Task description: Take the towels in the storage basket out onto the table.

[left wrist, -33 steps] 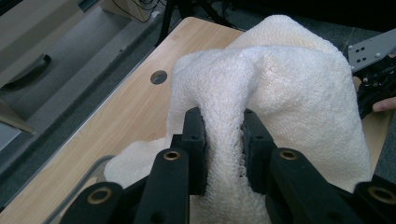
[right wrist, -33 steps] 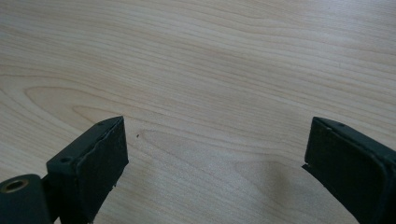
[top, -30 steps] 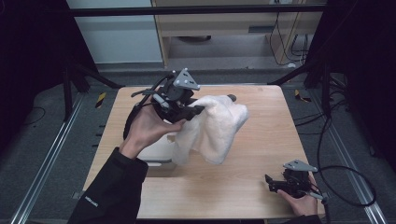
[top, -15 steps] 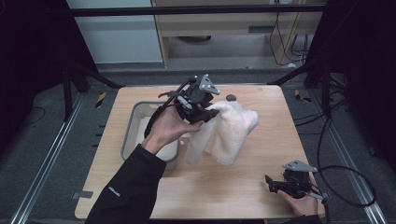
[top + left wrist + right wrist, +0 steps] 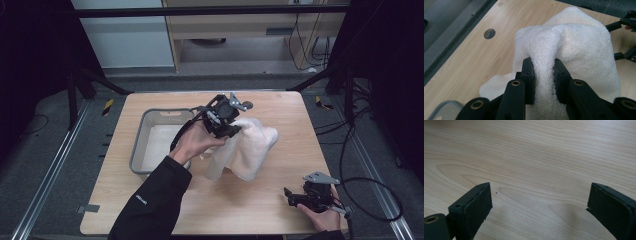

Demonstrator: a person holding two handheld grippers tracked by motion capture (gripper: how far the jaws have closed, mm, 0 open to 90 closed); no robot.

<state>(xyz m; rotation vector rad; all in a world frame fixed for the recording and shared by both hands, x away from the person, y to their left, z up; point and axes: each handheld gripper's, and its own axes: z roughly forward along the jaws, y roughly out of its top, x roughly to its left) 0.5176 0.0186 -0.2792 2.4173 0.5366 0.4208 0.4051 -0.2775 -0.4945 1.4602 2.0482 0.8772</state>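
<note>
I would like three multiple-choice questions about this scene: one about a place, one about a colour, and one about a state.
1. Where is the grey tub on the table?
A. on its left part
B. at its right edge
C. under the right gripper

2. What colour is the towel?
A. dark blue
B. white
C. red

3. How are the jaws of the left gripper?
A. wide open over bare wood
B. shut on the towel
C. shut on the tub's rim

Answers:
1. A: the high view shows the tub left of the towel.
2. B: both views show white terry cloth.
3. B: the left gripper view shows a fold of cloth pinched between the jaws.
</note>
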